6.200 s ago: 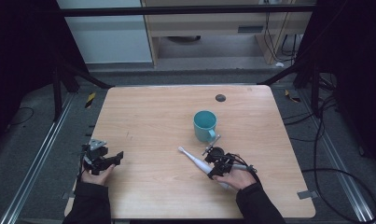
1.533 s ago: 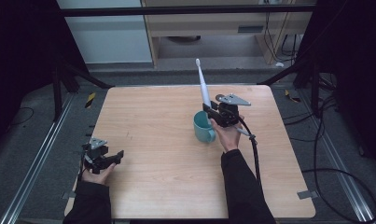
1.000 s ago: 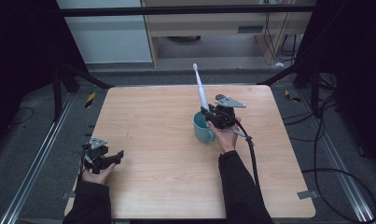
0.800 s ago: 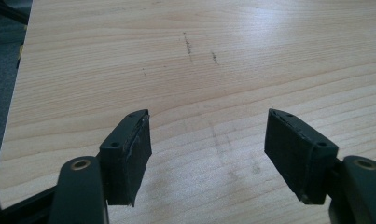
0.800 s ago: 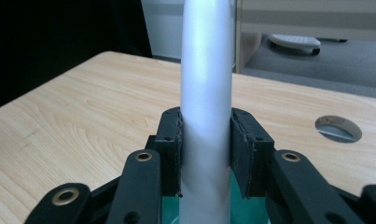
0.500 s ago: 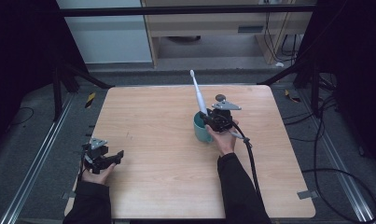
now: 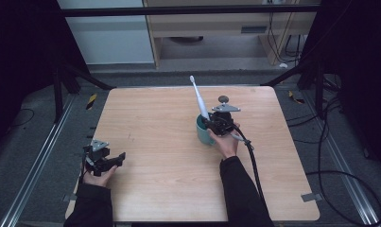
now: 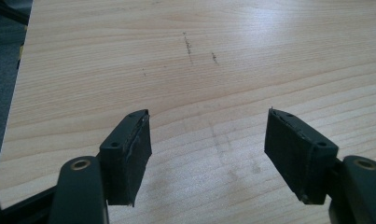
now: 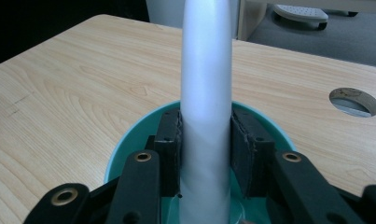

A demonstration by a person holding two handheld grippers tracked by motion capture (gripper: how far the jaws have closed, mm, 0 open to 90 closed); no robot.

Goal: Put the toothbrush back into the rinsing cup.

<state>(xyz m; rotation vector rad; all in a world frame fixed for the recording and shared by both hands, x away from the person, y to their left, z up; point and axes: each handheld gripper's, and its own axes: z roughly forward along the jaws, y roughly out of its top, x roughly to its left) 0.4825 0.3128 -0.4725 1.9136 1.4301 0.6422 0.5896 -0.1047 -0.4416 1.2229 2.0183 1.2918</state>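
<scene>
A teal mug (image 7: 203, 135) stands near the middle of the wooden table (image 7: 155, 127). A white electric toothbrush (image 7: 199, 101) stands nearly upright with its lower end inside the mug, head pointing up and away. My right gripper (image 7: 212, 126) is shut on the toothbrush, its jaws reaching over the mug's rim (image 9: 129, 135); the white handle (image 9: 206, 107) sits clamped between the two pads. My left gripper (image 7: 113, 160) rests near the table's front left edge, open, with bare wood between its fingers (image 8: 129, 154).
A round cable hole (image 7: 223, 99) lies in the table just behind the mug, also seen as the hole (image 9: 354, 101) at the right. The right gripper's cable (image 7: 252, 165) trails toward the front. A metal frame and dark floor surround the table.
The right gripper lifted the toothbrush off the table, carried it to the mug and lowered its base into the mug, tilting it more upright. The left gripper stayed still.
</scene>
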